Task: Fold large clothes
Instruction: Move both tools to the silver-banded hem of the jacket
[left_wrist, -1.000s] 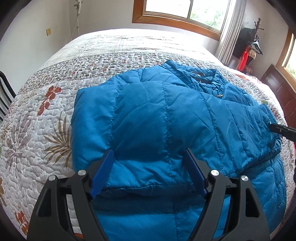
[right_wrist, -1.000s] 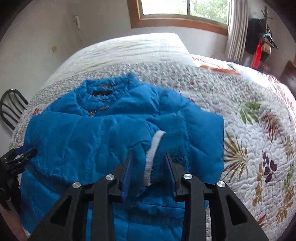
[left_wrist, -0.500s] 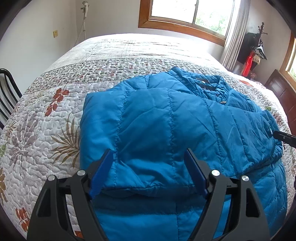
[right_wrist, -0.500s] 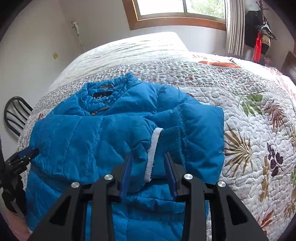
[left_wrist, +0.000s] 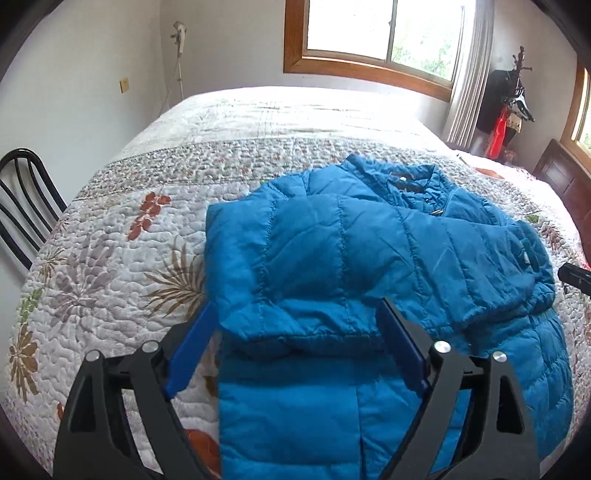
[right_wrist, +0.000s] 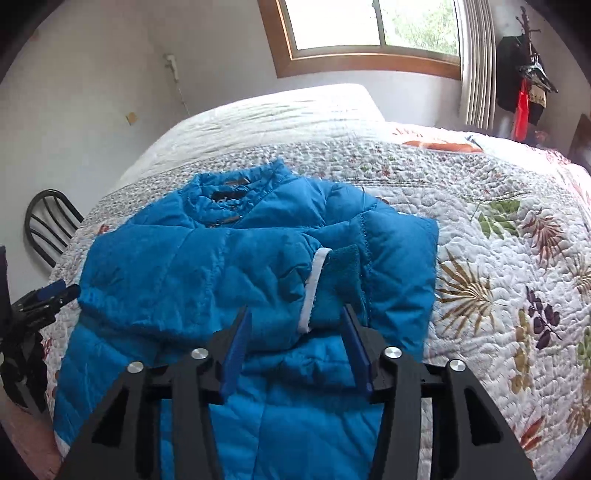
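Observation:
A blue puffer jacket lies on the flowered quilt, collar toward the window, both sleeves folded across its chest. My left gripper hovers over the near edge of the folded left sleeve; its jaws are opening wide and the pads stand clear of the fabric. In the right wrist view the jacket shows the other sleeve's white-banded cuff just ahead of my right gripper. Those jaws are opening too, with the cuff lying loose between the fingertips. Each gripper shows at the other view's edge, the right gripper and the left gripper.
A black metal chair stands beside the bed's left edge. A coat rack with hanging items and dark wooden furniture stand at the far right, under the windows. Bare quilt spreads right of the jacket.
Both grippers have drawn back and up from the jacket. The right jaws, which were closed on the cuff, have widened and let it go. The left jaws have spread wider.

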